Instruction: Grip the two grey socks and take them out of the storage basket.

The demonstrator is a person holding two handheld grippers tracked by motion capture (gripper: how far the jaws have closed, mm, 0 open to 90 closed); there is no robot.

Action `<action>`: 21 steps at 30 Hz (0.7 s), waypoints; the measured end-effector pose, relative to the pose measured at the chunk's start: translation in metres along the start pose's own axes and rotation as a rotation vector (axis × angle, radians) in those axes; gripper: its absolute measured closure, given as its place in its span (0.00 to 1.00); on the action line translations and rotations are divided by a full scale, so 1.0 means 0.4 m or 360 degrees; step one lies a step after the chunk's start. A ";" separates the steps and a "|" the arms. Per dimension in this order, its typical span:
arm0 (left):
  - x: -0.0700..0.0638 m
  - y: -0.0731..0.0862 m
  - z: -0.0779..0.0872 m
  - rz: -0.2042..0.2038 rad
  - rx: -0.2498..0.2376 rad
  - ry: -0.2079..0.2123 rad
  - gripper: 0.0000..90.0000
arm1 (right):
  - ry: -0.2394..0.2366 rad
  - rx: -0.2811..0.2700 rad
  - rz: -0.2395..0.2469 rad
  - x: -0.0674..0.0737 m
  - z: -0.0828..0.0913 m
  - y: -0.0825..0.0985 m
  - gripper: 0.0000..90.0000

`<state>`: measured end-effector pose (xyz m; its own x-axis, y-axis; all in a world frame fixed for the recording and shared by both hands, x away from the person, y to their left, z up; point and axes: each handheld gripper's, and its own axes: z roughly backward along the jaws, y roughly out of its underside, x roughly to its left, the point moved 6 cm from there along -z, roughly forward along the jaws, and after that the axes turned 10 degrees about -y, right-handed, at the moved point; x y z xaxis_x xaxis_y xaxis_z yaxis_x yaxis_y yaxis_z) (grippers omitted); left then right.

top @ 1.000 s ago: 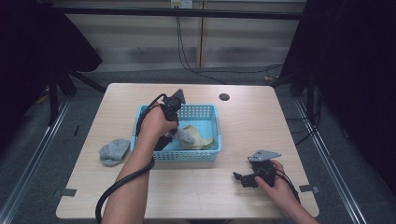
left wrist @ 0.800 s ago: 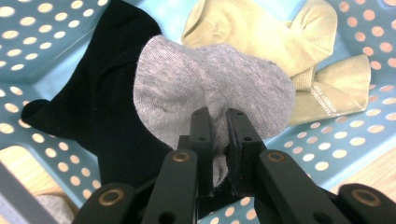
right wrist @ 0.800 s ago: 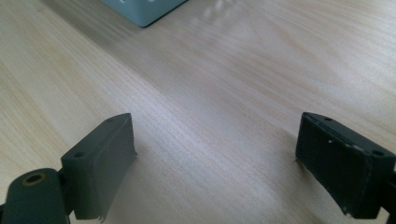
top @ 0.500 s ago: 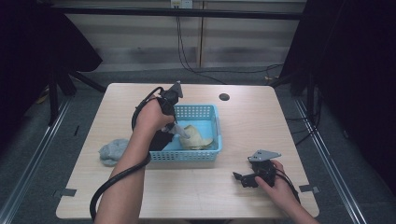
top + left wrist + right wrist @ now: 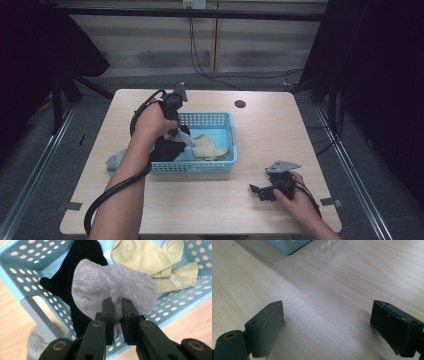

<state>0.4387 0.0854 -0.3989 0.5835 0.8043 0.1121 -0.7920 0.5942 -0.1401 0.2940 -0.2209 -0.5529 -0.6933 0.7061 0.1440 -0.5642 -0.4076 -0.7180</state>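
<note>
Above perforated blue basket (image 5: 22, 277), left gripper (image 5: 117, 306) pinching soft knitted grey sock (image 5: 110, 282).

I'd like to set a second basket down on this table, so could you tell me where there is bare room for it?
The widest bare wood lies right of the blue basket, up to the dark hole. Another free strip runs along the near edge, between the left forearm and the right gripper. It is crowded left of the basket: a grey sock lies there, and the left gripper holds another above.
</note>
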 end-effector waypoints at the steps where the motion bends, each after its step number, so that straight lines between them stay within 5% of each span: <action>1: 0.003 0.001 0.004 0.0004 -0.0004 0.0001 0.91 | 0.0000 0.0000 0.0000 0.000 0.000 0.000 0.12; 21: 0.086 0.043 0.105 0.0110 -0.0069 -0.0045 0.91 | 0.0000 0.0000 0.0000 0.000 0.000 0.000 0.12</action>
<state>0.4377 0.1228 -0.3560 0.5222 0.8431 0.1283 -0.8212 0.5377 -0.1910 0.2940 -0.2209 -0.5529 -0.6934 0.7060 0.1441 -0.5642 -0.4075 -0.7181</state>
